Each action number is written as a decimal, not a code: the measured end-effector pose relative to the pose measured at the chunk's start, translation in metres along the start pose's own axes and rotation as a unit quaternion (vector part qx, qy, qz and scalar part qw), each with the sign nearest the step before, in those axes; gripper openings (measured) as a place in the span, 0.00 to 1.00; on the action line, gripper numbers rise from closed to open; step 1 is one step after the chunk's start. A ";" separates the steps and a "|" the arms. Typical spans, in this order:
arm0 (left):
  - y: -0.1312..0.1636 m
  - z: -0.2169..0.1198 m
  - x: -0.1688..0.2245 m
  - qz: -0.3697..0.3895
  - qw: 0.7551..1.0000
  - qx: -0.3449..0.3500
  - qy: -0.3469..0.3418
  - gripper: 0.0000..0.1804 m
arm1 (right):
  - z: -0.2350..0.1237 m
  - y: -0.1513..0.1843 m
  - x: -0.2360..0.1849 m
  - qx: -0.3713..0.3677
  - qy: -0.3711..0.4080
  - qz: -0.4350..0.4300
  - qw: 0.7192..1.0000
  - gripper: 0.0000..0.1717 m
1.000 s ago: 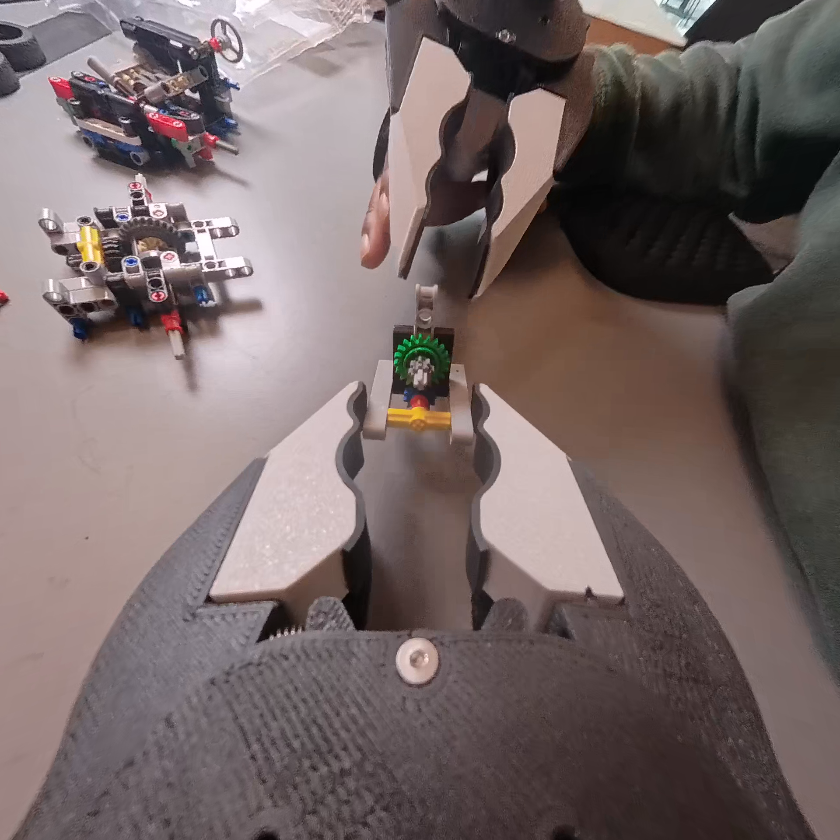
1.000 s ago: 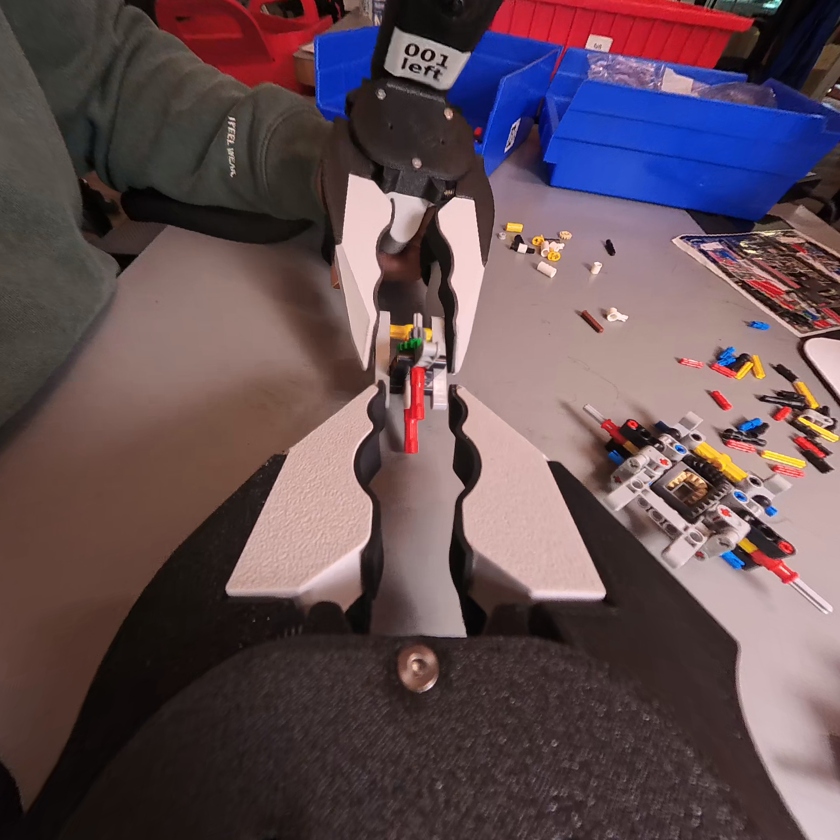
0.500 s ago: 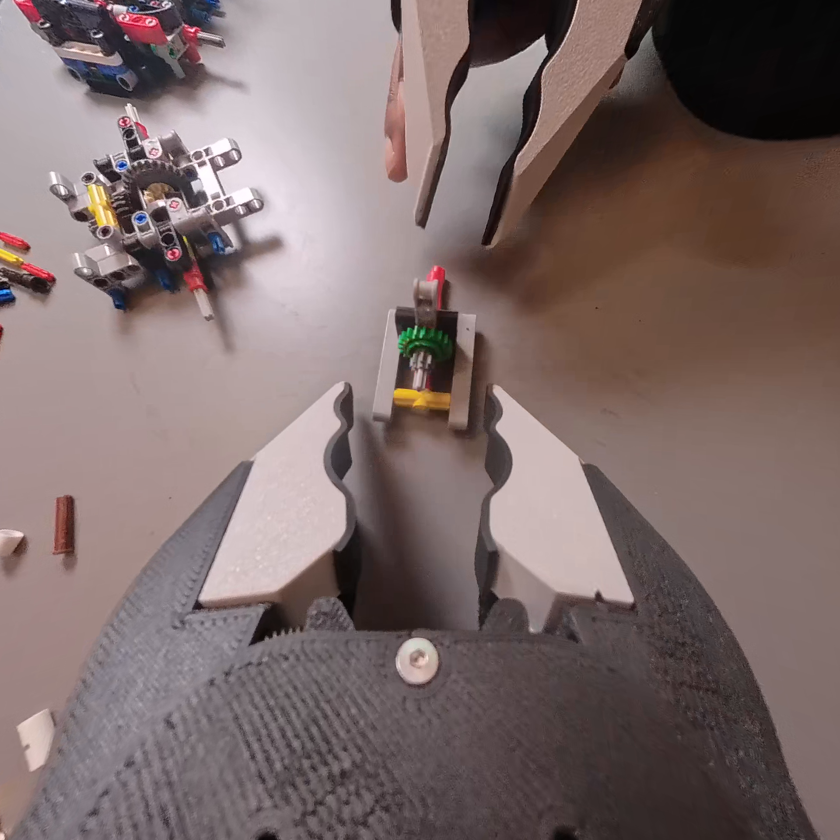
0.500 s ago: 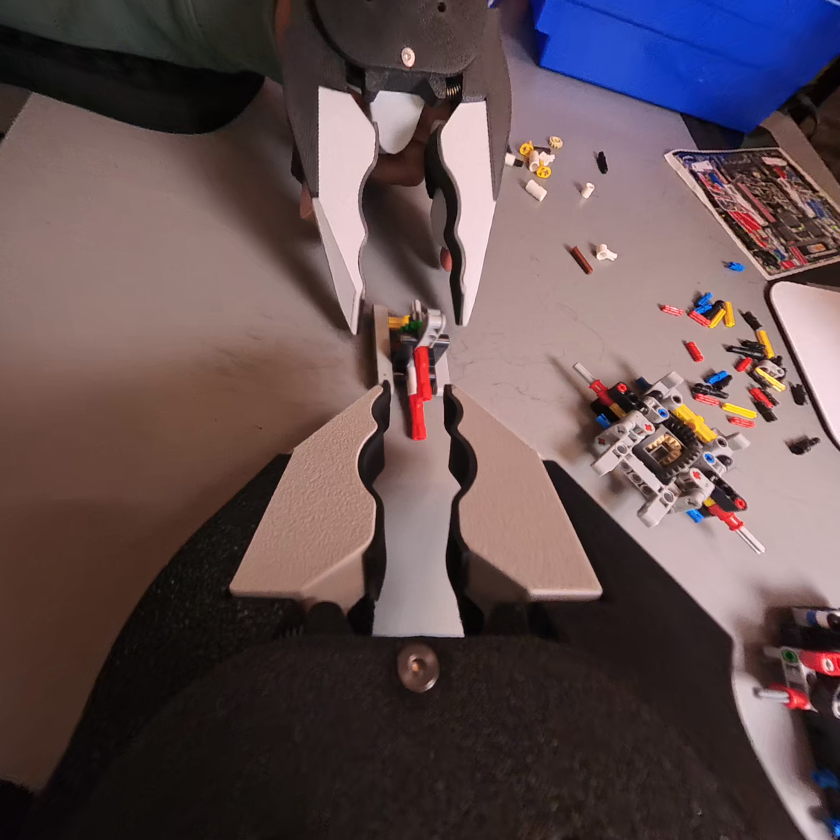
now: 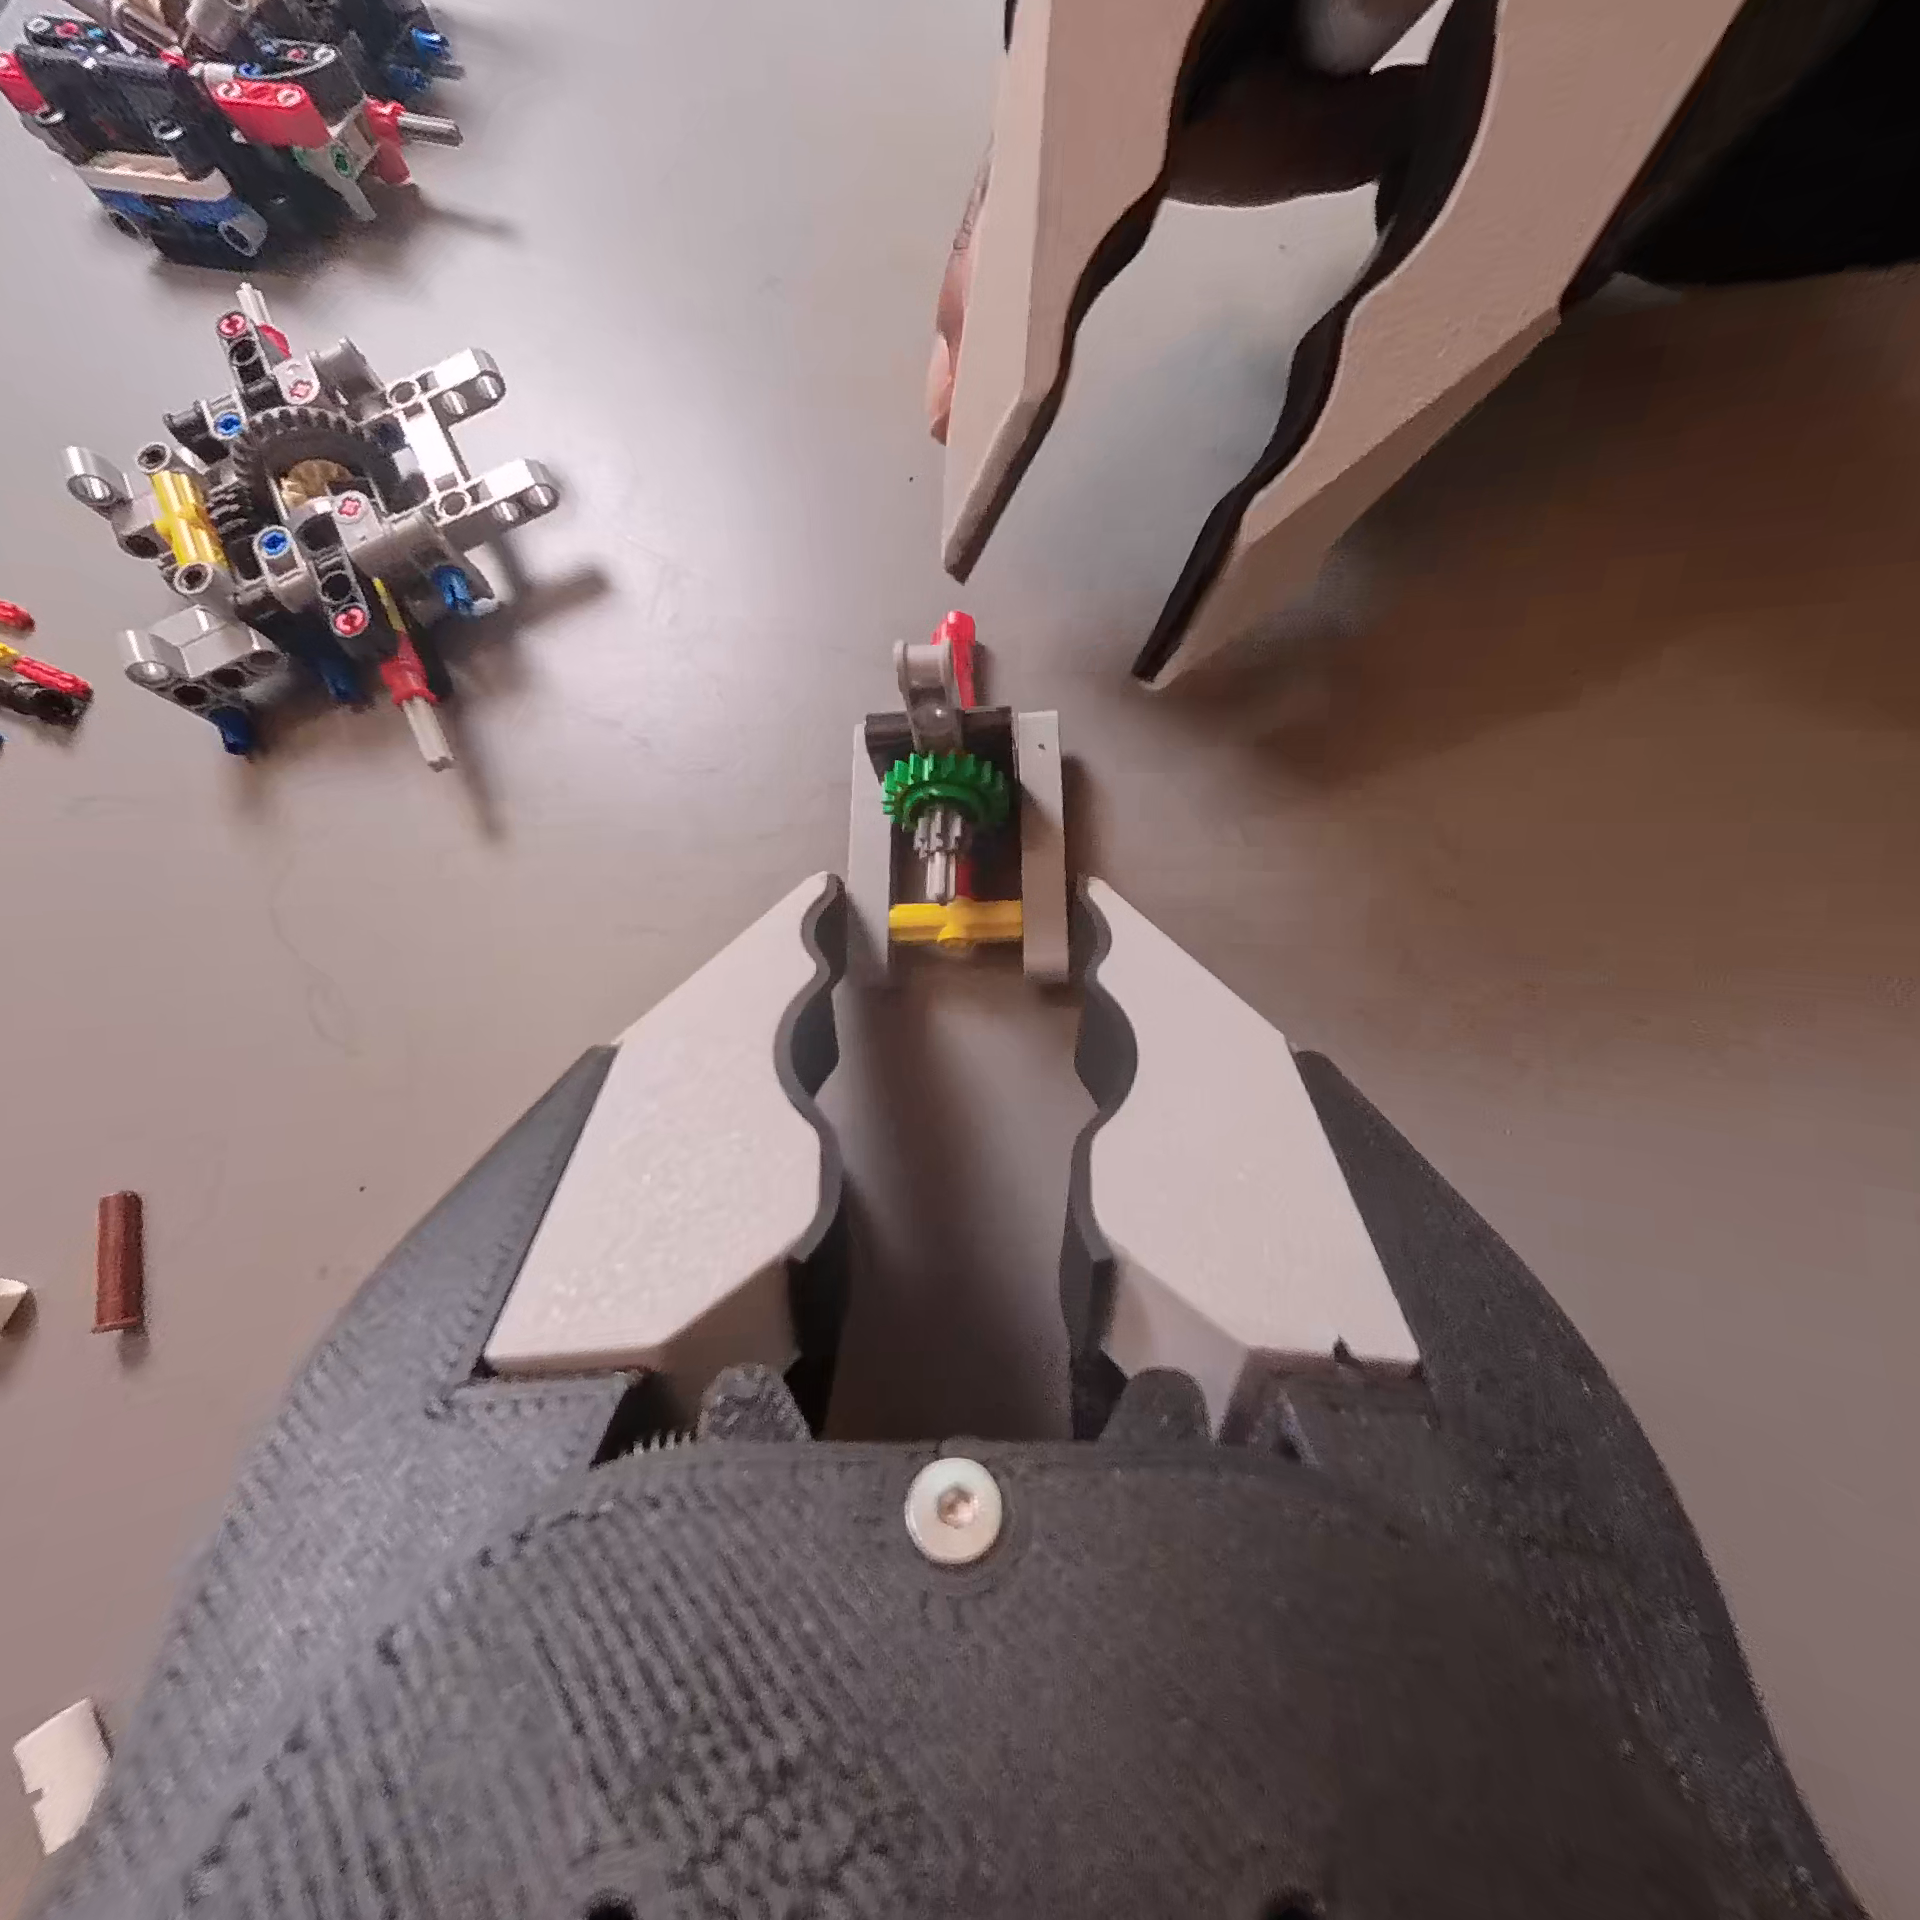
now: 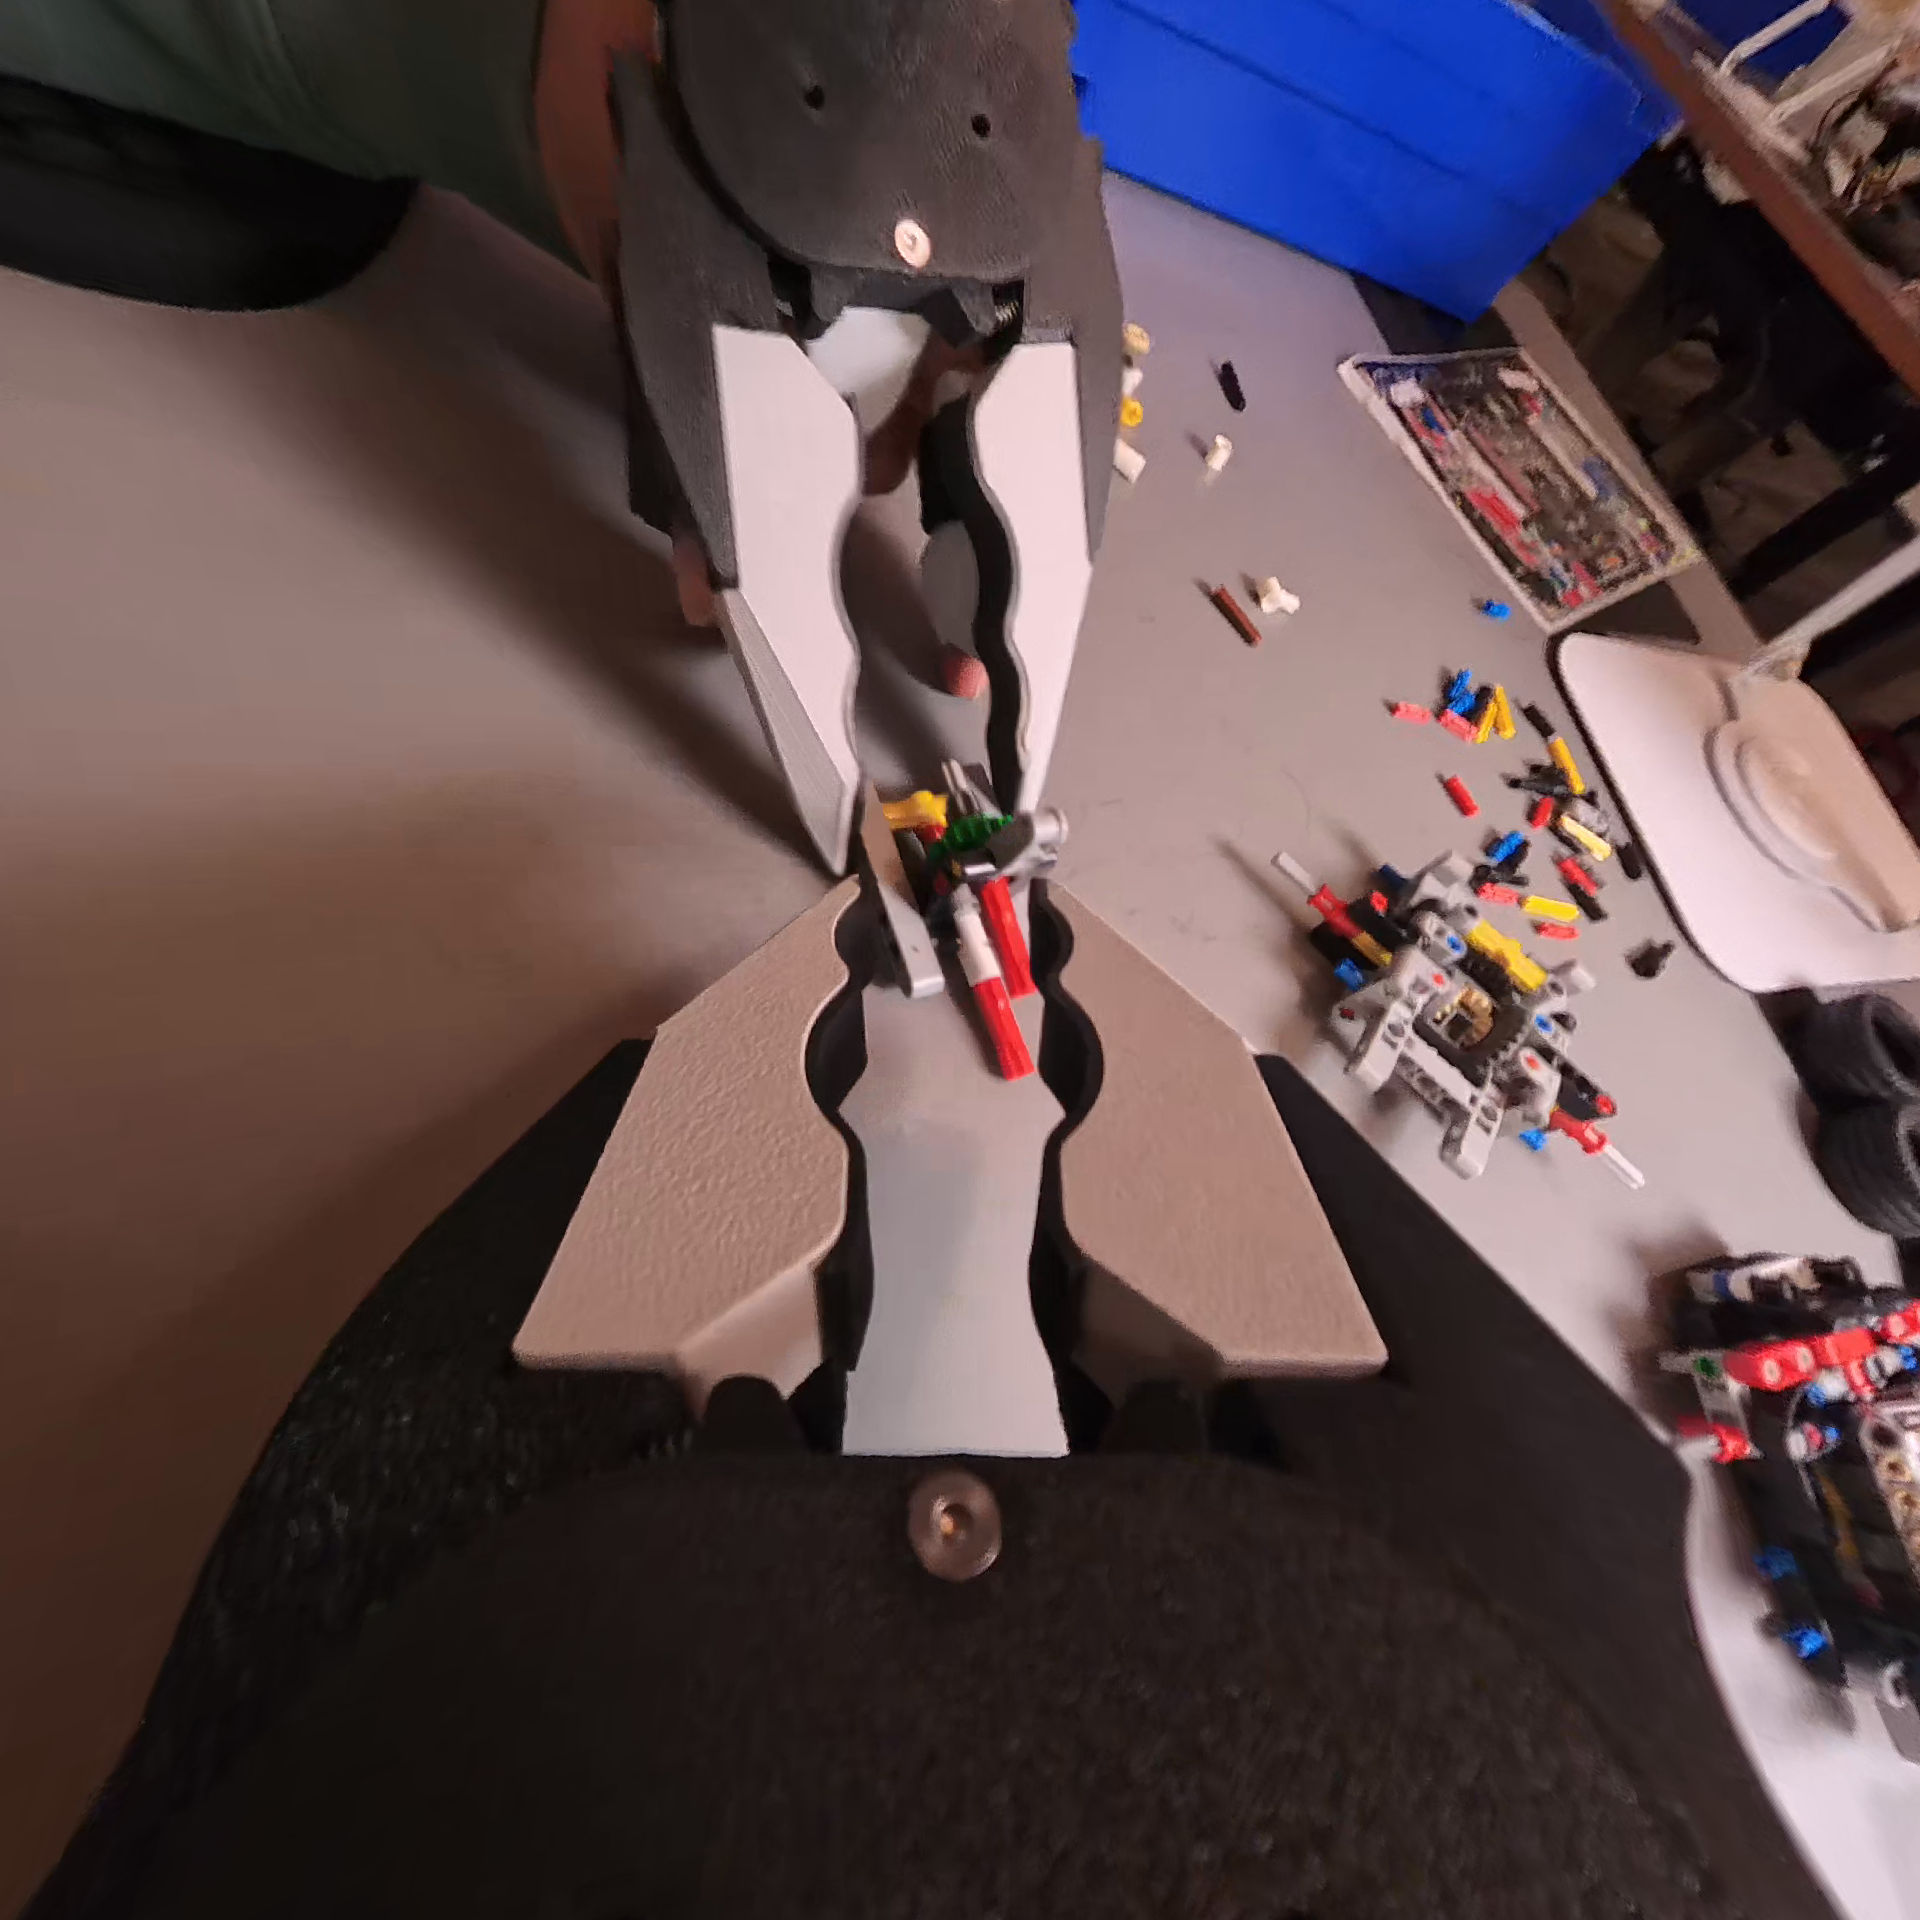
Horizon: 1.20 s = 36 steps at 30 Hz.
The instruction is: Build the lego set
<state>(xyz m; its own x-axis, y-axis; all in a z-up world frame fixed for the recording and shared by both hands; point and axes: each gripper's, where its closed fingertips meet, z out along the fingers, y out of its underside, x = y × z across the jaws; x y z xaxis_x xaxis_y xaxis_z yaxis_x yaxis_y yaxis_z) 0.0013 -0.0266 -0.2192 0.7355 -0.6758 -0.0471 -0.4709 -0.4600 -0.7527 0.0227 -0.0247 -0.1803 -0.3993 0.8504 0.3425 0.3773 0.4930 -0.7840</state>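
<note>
A small assembly (image 5: 951, 821) of grey beams, a green gear, a yellow axle and a red axle lies on the grey table (image 5: 623, 935). My left gripper (image 5: 966, 914) is shut on it, one pad against each grey side beam at the near end. The right wrist view shows the same grasp from the other side (image 6: 930, 842), with the red axle (image 6: 1003, 997) pointing toward the camera. My right gripper (image 6: 945, 914) is open with nothing in it. In the left wrist view its tips (image 5: 1049, 623) hang just beyond the red axle's end, apart from it.
A larger geared assembly (image 5: 301, 540) and a part-built vehicle chassis (image 5: 208, 125) lie to the left gripper's left. The right wrist view shows loose small pieces (image 6: 1517, 790), a booklet (image 6: 1517, 478), a white tray (image 6: 1745, 810), tyres (image 6: 1870, 1101) and blue bins (image 6: 1351, 135). The gap from one gripper's tips to the other's is roughly 5 cm.
The left jaws stood wide around the assembly half a second ago and have now closed onto its side beams. The right gripper stays clear of it.
</note>
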 end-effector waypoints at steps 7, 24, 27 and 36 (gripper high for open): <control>-0.002 -0.006 -0.002 -0.001 1.000 0.004 -0.023 0.30 | 0.014 -0.006 -0.023 -0.028 -0.010 -0.072 0.997 0.18; 0.002 -0.003 0.000 -0.007 1.000 -0.015 -0.027 0.23 | 0.025 0.004 -0.021 -0.086 0.023 -0.151 0.984 0.27; 0.002 -0.003 0.000 -0.009 0.999 -0.015 -0.026 0.23 | 0.023 0.005 -0.025 -0.092 0.011 -0.150 0.984 0.22; 0.003 -0.003 0.000 -0.011 0.999 -0.016 -0.026 0.23 | 0.021 -0.004 -0.017 -0.070 0.029 -0.138 0.987 0.25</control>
<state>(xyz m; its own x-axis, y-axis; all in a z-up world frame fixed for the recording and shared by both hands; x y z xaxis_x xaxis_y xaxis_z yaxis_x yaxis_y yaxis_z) -0.0014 -0.0291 -0.2193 0.7704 -0.6342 -0.0653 -0.4685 -0.4937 -0.7327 0.0104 -0.0455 -0.1940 -0.4568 0.6866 0.5656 0.3741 0.7251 -0.5781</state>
